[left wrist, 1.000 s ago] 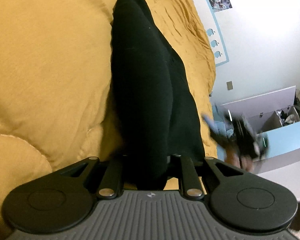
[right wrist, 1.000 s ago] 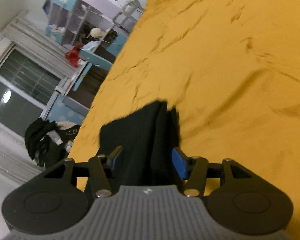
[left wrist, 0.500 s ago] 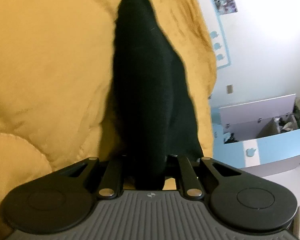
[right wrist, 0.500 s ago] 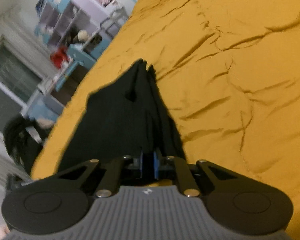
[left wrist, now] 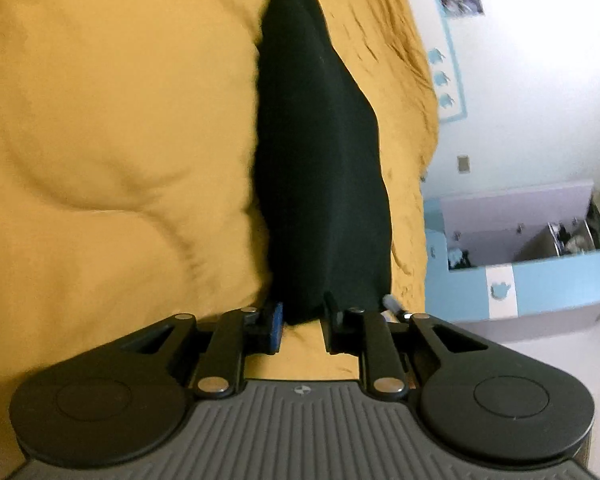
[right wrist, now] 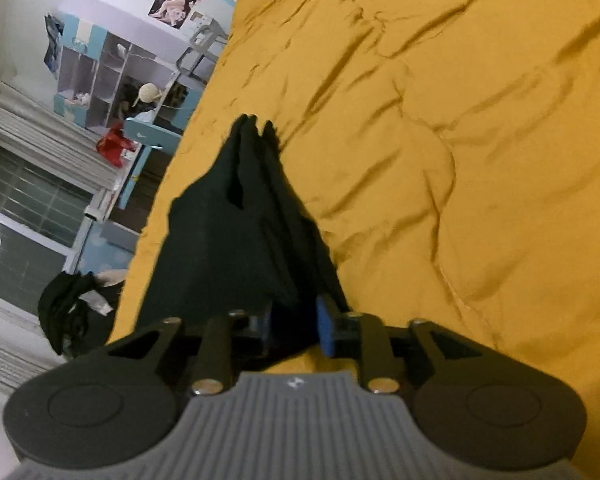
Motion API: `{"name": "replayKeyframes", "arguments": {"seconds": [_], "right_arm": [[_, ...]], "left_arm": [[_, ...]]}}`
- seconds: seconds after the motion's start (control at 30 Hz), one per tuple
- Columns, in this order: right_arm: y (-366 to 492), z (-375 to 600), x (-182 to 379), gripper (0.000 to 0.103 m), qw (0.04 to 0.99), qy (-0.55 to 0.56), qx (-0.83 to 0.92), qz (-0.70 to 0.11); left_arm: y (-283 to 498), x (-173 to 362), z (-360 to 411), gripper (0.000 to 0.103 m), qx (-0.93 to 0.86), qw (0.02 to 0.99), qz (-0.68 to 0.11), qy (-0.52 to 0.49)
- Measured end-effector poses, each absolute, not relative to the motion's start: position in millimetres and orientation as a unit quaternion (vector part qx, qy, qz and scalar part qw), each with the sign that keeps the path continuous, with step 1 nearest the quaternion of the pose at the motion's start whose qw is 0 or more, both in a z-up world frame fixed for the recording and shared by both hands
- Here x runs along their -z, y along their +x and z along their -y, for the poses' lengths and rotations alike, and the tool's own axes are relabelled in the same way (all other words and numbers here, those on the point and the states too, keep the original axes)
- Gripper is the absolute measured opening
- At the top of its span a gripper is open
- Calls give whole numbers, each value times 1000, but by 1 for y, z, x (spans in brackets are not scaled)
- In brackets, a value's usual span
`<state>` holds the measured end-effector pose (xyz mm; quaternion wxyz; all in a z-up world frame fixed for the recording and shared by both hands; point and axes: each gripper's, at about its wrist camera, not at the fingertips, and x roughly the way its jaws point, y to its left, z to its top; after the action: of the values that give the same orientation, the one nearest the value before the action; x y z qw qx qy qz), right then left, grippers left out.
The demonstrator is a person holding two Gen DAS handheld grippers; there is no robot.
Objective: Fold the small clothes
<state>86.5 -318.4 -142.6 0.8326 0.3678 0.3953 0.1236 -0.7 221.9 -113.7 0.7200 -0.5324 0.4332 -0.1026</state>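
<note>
- Looking along your left gripper [left wrist: 302, 322], you see its jaws parted: they have just been opening, and the near end of the black garment [left wrist: 320, 160] lies between them without being pinched. A band of duvet shows in the gap just behind that end. The cloth is let go, which fits a fold being set down.
- Your right gripper [right wrist: 294, 328] shows the same state at the garment's other end. Its blue pads [right wrist: 325, 330] stand apart after just opening, dark cloth sits between them, and neither pad visibly presses on it.
- The garment itself runs away from each gripper as a long, narrow, doubled strip. Layered edges show in the right wrist view, so it is probably folded lengthwise at least once. It rests flat, so it needs no holding to keep its shape.
- The yellow duvet [left wrist: 100, 120] lies under and all around the garment. Its soft, wrinkled surface may let the fold slump, so press lightly if you regrip.
- Beyond the garment, off the bed's edge, stand a blue storage box [left wrist: 540, 280] and, in the right wrist view, a cubby shelf [right wrist: 100, 76]. Neither bears on the fold.
</note>
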Motion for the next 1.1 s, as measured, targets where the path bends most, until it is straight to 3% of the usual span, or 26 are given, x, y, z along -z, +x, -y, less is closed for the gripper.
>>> {"name": "replayKeyframes", "arguments": {"seconds": [0.17,0.27,0.43,0.6,0.63,0.67,0.7,0.87,1.1], "right_arm": [[137,315,89,49,889,292,-141,-324],[196,292,78,49,908,248,-151,-303],[300,243,95,53,923,127,-113,-345],[353,225,124,52,901,154,-126,-385],[359,220,129,47,896,150,-127,-398],[365,216,136,19,889,147,-133,-413],[365,212,140,16,886,149,-133,-419],[352,207,123,6,910,144,-122,-368],[362,216,154,10,901,136,-106,-398]], "left_arm": [[-9,66,-230,25,38,808,-399,-431],[10,51,-213,25,76,836,-363,-404],[44,67,-175,26,101,839,-373,-383],[40,86,-157,25,76,846,-390,-355],[39,91,-157,25,76,843,-390,-364],[38,95,-157,25,77,838,-392,-372],[38,98,-159,25,78,835,-393,-378],[35,96,-164,25,80,832,-392,-385],[33,97,-160,25,74,833,-390,-385]]}}
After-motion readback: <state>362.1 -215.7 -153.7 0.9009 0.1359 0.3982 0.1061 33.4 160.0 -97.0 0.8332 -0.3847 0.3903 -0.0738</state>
